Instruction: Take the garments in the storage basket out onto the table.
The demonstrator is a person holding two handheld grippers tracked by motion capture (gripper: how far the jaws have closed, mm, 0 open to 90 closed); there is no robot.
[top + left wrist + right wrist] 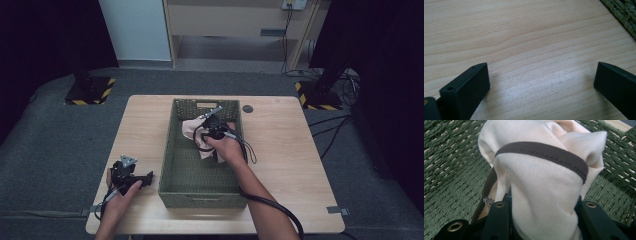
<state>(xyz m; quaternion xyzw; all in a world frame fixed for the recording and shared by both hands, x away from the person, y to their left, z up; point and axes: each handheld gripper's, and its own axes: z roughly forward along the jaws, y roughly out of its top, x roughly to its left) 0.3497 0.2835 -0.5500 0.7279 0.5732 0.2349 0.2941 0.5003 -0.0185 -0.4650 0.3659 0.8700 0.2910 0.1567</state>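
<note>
Inside the green basket (pixel 181 165), the right hand-held gripper (pixel 541 220) clamps a cream cloth (pixel 541 185); the left hand-held gripper (pixel 541 82) rests wide open near the worktop's (pixel 285 150) front-left corner.

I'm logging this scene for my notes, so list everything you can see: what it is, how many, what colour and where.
Table: one, light wood, centre.
Basket: one, green woven, mid-table.
Cloth: one, cream with dark brown trim, inside the basket, pinched by the right tool.
Round disc: one, dark, on the table beyond the basket's right corner.
Stands: two, black with yellow-striped bases, on the floor behind.
Left tool: black, open, over bare table left of the basket.
Right tool: black, in the basket.
</note>
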